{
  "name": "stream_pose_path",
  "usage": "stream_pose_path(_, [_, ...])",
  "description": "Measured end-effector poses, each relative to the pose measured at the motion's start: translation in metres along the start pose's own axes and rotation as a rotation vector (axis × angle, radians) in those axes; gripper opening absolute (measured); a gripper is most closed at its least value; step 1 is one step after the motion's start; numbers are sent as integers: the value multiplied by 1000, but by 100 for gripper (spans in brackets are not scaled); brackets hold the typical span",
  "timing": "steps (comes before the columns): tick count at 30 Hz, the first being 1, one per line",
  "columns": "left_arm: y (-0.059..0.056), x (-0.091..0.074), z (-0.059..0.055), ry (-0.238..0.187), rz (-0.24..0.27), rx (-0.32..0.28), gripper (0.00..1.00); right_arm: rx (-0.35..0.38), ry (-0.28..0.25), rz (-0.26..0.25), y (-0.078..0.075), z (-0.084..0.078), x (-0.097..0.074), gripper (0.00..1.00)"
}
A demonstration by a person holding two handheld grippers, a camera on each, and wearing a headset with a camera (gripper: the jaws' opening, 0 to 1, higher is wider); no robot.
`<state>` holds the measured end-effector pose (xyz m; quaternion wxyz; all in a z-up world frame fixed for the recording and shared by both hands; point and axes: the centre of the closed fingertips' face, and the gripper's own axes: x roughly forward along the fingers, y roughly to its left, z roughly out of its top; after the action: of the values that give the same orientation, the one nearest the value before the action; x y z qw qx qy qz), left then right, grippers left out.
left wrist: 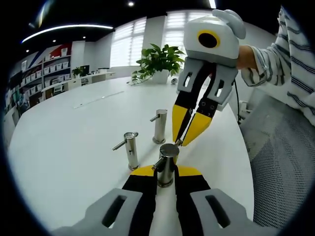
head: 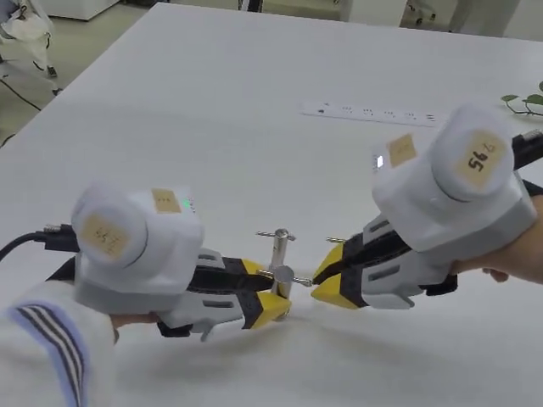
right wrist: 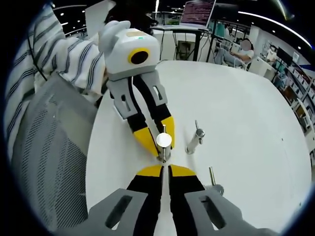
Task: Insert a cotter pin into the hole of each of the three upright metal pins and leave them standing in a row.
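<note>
Yellow jaw tips of the left gripper (left wrist: 167, 172) clamp the base of the nearest metal pin (left wrist: 168, 156); the right gripper (right wrist: 165, 169), jaws pinched together on a cotter pin (head: 303, 280), holds it at that pin's head. Beyond, a second pin (left wrist: 130, 150) and a third pin (left wrist: 160, 126) stand upright on the white table (left wrist: 74, 142)
</note>
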<state>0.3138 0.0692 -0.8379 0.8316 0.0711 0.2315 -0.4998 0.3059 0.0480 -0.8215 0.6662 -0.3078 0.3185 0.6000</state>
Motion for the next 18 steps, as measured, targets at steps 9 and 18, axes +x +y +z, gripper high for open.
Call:
stream_pose_path(9, [0, 0, 0, -7, 4, -16, 12, 29, -28, 3, 0, 10, 1, 3])
stream_pose_path(18, [1, -1, -1, -19, 10, -48, 12, 43, -30, 2, 1, 12, 4, 3])
